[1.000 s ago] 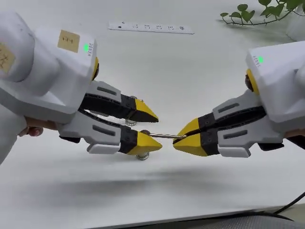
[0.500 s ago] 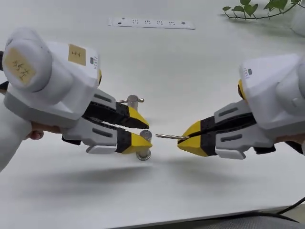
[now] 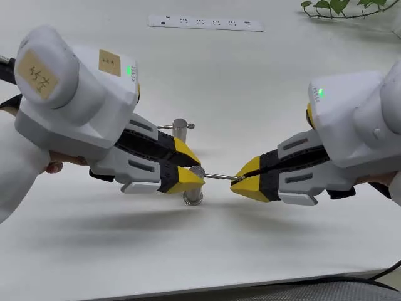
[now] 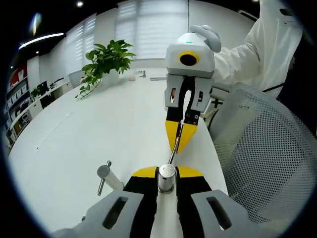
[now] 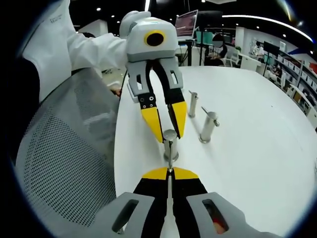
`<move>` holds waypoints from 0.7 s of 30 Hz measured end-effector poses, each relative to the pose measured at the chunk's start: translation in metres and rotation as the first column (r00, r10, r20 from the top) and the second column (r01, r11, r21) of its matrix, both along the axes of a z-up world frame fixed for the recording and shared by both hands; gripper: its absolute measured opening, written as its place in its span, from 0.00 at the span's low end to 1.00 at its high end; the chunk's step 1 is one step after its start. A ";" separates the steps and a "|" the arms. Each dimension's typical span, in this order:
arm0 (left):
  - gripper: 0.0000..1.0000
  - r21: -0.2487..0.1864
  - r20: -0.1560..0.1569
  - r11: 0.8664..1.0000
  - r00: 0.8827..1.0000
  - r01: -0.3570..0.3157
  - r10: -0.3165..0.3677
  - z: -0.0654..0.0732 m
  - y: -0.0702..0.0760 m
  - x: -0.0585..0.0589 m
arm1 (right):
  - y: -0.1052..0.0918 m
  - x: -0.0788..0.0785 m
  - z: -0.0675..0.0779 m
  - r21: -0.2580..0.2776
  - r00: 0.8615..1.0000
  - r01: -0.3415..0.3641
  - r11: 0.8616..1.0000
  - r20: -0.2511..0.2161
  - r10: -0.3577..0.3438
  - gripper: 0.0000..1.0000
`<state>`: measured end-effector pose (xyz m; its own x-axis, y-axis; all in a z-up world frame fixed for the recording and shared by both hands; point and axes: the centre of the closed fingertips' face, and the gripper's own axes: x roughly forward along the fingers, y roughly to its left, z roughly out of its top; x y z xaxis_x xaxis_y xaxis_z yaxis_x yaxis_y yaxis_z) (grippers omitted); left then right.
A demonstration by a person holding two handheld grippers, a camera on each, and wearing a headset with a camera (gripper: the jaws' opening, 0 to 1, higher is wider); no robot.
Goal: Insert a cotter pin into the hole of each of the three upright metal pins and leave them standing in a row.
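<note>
The nearest upright metal pin (image 3: 193, 193) stands on the white table, its head between the jaws of my left gripper (image 3: 199, 170), which is shut on it. In the left gripper view that pin (image 4: 167, 177) sits tight between the jaws. My right gripper (image 3: 237, 180) is shut on a thin cotter pin (image 3: 219, 177), held level, with its tip at the pin's head. In the right gripper view the pin (image 5: 170, 148) stands just ahead of my right gripper (image 5: 169, 171). A second pin (image 3: 180, 130) behind has a cotter pin through it; a third pin (image 5: 192, 103) stands farther back.
A white power strip (image 3: 205, 22) lies at the far side of the table and a leafy plant (image 3: 341, 7) at the far right. The table's front edge (image 3: 250, 283) runs close below the grippers. A mesh chair (image 4: 267, 158) stands beside the table.
My right gripper has carried the cotter pin to the left, closing the small gap seen half a second ago. Its tip now meets the pin's head. The left gripper keeps its hold.
</note>
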<state>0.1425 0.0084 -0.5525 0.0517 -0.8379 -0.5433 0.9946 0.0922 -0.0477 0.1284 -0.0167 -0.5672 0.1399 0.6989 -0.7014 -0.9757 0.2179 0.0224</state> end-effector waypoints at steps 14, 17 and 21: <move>0.10 -0.005 0.007 1.000 1.000 -0.007 0.007 0.000 -0.001 -0.001 | 0.014 0.001 -0.008 -0.017 1.000 -0.017 1.000 0.015 0.017 0.00; 0.10 -0.004 0.003 1.000 1.000 0.000 0.000 0.001 -0.003 -0.003 | 0.021 0.000 -0.009 -0.015 0.999 -0.034 0.999 0.014 0.034 0.00; 0.10 -0.002 0.000 1.000 1.000 -0.001 0.001 0.001 -0.004 -0.004 | 0.029 0.002 -0.010 -0.022 0.998 -0.050 0.998 0.027 0.051 0.00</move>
<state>0.1389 0.0044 -0.5515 0.0526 -0.8389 -0.5418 0.9945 0.0935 -0.0481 0.1301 0.0122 -0.5772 0.1244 0.6908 -0.7122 -0.9857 0.1682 -0.0090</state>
